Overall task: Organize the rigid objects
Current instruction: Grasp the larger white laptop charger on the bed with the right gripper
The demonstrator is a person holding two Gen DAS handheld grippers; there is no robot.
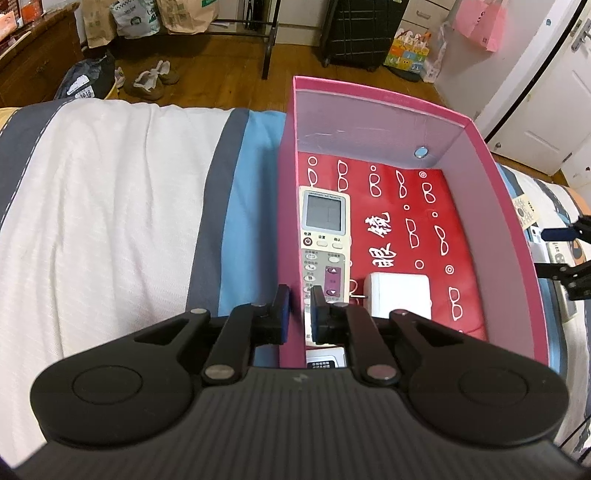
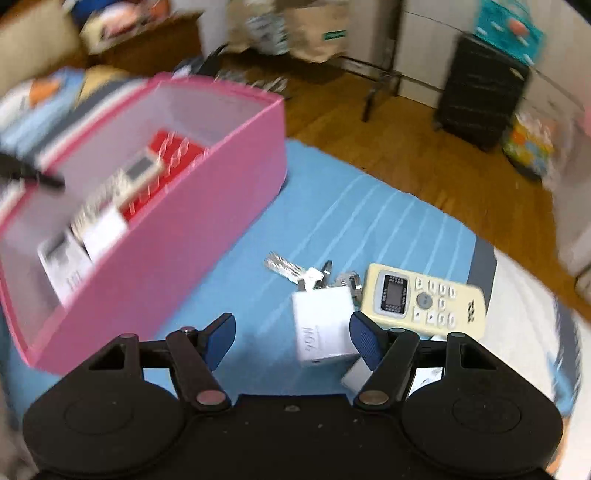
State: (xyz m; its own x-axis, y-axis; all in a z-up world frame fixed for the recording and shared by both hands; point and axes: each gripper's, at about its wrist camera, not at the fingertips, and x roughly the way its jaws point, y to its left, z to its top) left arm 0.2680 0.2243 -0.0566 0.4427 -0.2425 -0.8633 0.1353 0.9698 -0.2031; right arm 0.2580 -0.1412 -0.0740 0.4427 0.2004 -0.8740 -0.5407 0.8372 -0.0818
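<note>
A pink box (image 1: 369, 122) stands on the bed, lined with a red glasses-print cloth (image 1: 406, 206). In it lie a cream air-conditioner remote (image 1: 325, 236) and a white adapter (image 1: 400, 293). My left gripper (image 1: 300, 308) is shut on the box's left wall near its front corner. My right gripper (image 2: 291, 328) hangs open over the blue sheet, right of the box (image 2: 166, 236). A white charger cube (image 2: 321, 325) lies just ahead between its fingers, untouched. Behind it are a bunch of keys (image 2: 295, 269) and a pale yellow remote (image 2: 424, 299).
The bed has white, grey and blue striped bedding (image 1: 110, 206). Past its edge is wooden floor (image 1: 221, 55) with shoes (image 1: 147, 79), paper bags, a black suitcase (image 1: 354, 33) and a rack's legs. A small white item lies partly under the right finger (image 2: 356, 374).
</note>
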